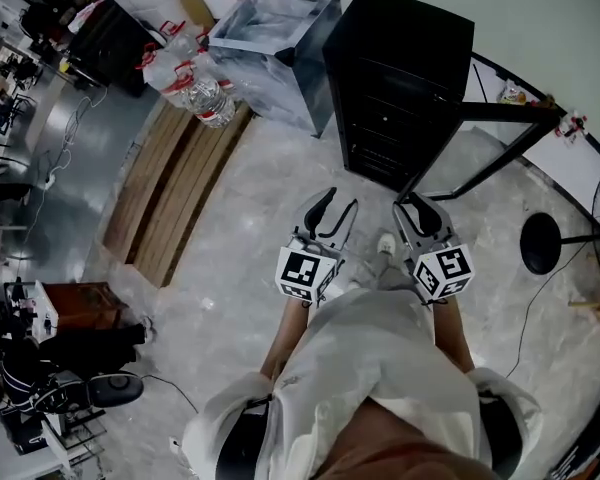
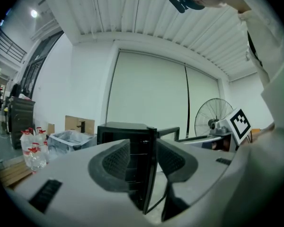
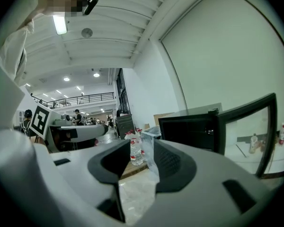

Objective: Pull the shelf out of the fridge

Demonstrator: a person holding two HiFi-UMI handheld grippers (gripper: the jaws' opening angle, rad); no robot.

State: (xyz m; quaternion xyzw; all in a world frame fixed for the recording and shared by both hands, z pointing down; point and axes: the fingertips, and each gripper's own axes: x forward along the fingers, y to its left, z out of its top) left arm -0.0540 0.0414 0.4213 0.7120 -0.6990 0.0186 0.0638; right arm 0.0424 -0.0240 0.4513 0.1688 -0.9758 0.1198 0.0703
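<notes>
1 black fridge [image 1: 400,58], 1 door [image 1: 510,114] swung wide, 2 grippers in front of it

From the left on the floor: a cluster of water bottles [image 1: 195,83], 1 bag-lined bin [image 1: 270,48], then the boxy, dark fridge, whose shelves [image 1: 388,120] show only as dim bars too faint to count. The left gripper [image 1: 333,208] and the right gripper [image 1: 413,206] are side by side, well short of the fridge, each with its 2 jaws slightly parted and nothing between them. The fridge's opening lines up with the left jaws' gap; it stands right of the right jaws
</notes>
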